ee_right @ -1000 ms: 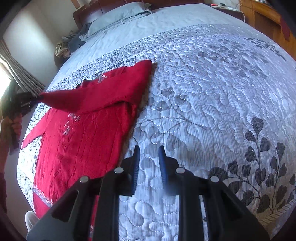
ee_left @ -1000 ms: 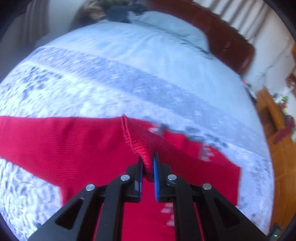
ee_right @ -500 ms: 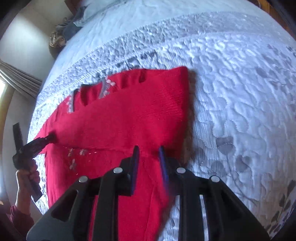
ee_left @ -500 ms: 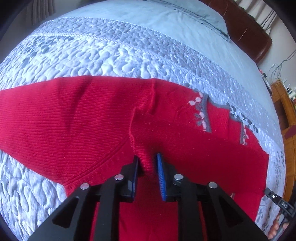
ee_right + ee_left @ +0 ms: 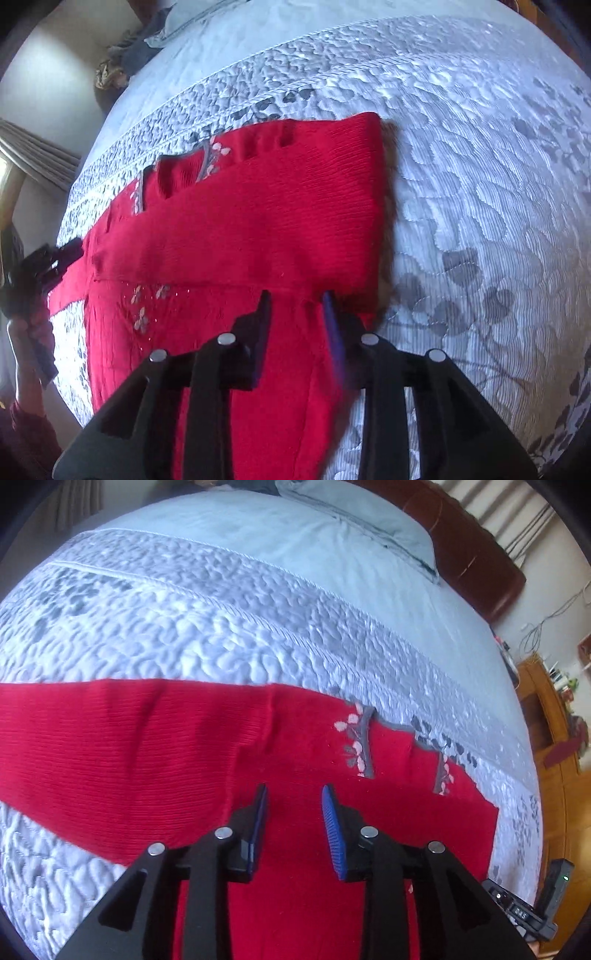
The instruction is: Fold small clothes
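You are letting go: the left gripper (image 5: 293, 794) is opening over the red sweater (image 5: 129, 746), nothing pinched, and the right gripper (image 5: 297, 299) is opening at the folded sleeve (image 5: 258, 236), also holding nothing. The sweater is lying flat on the quilt (image 5: 480, 184). Lift straight up so the fold stays put; open quilt is lying to the right.

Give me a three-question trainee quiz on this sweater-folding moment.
1. True or false: the red sweater lies on a quilted bedspread.
2. Which part is folded across the sweater's body? A) the hem B) a sleeve C) nothing
3. Fill in: the embroidery near the collar shows small ___.

Key: 1 true. 2 B. 3 flowers. For reference, the left hand-held gripper and right hand-held gripper both hover over the sweater, jaws opening, nothing pinched.
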The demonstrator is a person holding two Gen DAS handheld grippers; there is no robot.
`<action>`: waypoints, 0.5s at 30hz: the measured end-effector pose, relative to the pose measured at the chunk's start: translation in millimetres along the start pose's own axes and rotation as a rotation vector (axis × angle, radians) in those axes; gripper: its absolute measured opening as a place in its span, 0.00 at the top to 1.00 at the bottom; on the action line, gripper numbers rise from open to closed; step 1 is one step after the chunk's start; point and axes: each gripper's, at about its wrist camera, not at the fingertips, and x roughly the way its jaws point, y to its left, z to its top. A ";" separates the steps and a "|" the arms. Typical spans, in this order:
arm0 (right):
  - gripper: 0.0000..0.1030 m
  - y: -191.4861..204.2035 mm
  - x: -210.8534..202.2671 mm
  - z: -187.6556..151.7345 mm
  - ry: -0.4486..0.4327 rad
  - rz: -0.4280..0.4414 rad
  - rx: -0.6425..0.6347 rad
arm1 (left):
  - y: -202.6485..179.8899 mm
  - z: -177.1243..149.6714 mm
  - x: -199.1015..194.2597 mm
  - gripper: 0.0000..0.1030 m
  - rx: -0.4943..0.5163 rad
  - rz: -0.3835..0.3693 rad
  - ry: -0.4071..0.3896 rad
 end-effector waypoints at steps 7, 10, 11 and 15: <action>0.73 -8.0 29.2 2.2 0.070 -0.052 0.022 | 3.1 -12.1 47.7 0.74 0.007 0.047 0.093; 0.72 -0.7 21.9 1.1 0.068 -0.080 0.000 | 2.3 -12.4 32.0 0.74 0.006 0.043 0.087; 0.67 1.4 17.4 -1.0 0.062 -0.074 0.005 | 2.4 -13.5 19.5 0.68 0.016 0.050 0.073; 0.58 25.8 -5.3 -18.7 0.045 -0.094 -0.059 | 21.8 -21.2 -28.1 0.41 0.097 0.088 0.017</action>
